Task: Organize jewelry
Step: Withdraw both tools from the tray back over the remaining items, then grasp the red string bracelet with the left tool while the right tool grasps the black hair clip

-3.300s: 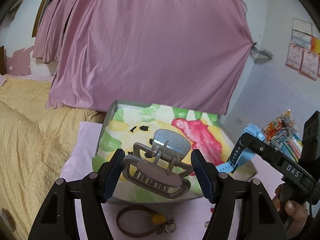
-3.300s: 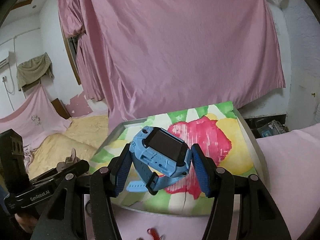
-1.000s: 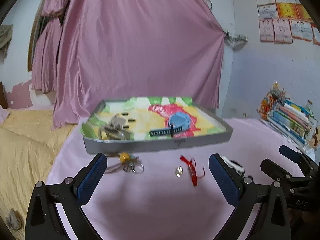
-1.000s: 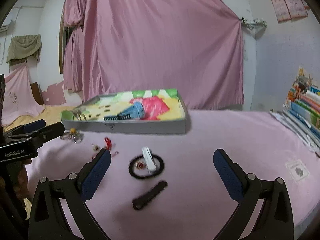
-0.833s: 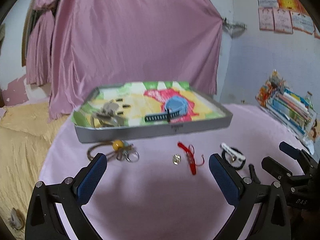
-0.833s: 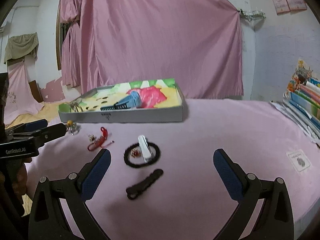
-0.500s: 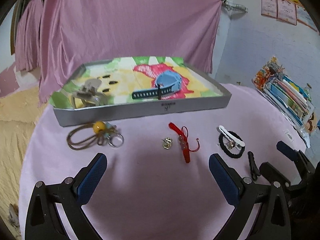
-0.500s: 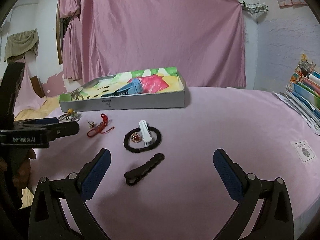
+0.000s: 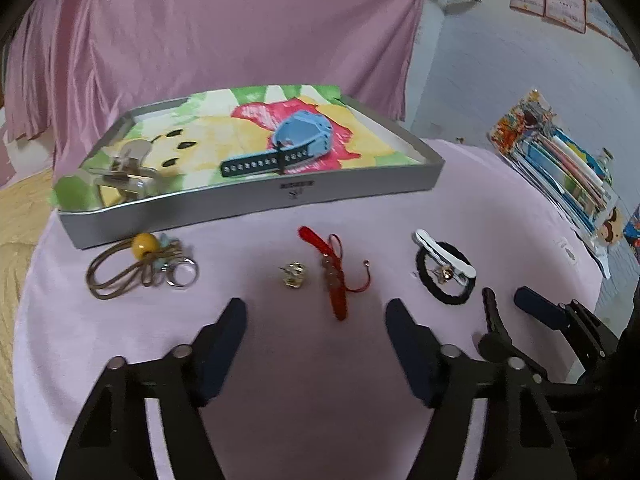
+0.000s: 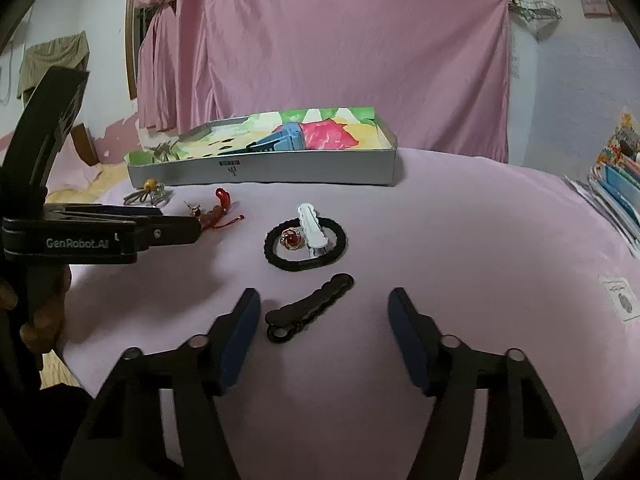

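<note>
A grey tray with a colourful liner holds a blue watch and a grey claw clip. On the pink cloth in front lie a cord with a yellow bead, a small gold piece, a red bracelet, a black hair tie with a white clip and a red ring, and a black clip. My left gripper is open, empty, just short of the red bracelet. My right gripper is open, empty, around the black clip.
A stack of books and papers lies at the right edge of the table. A pink curtain hangs behind the tray. A yellow bedspread lies to the left. A small paper tag lies on the cloth at right.
Both grippers let go of the claw clip and the watch, which now lie in the tray. Both pulled back, then lowered toward the loose items, and their jaws have narrowed.
</note>
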Demonstrator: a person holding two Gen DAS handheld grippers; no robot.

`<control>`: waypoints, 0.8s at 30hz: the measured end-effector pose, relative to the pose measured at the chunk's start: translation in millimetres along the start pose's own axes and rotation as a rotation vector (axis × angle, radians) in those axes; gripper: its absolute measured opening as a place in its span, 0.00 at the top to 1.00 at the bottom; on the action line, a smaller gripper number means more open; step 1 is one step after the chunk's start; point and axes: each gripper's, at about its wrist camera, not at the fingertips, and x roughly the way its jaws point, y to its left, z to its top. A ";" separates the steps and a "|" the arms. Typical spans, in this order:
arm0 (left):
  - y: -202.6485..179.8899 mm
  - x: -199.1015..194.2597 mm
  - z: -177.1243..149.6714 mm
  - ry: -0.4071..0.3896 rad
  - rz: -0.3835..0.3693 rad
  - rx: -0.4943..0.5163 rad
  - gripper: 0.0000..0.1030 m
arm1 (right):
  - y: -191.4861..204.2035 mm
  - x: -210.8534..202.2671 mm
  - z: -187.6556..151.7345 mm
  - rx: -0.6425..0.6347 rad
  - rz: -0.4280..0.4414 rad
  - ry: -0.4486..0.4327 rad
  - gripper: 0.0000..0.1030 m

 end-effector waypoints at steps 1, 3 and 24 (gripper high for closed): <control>-0.9 1.3 0.4 0.004 -0.002 0.001 0.41 | 1.6 0.7 0.1 -0.008 -0.006 0.001 0.48; -2.7 2.3 1.2 0.003 -0.004 0.005 0.45 | 2.7 1.0 0.9 -0.013 -0.003 -0.001 0.53; -4.5 1.9 -1.9 0.003 -0.015 0.000 0.95 | 24.6 12.0 7.6 -0.025 0.086 -0.019 0.89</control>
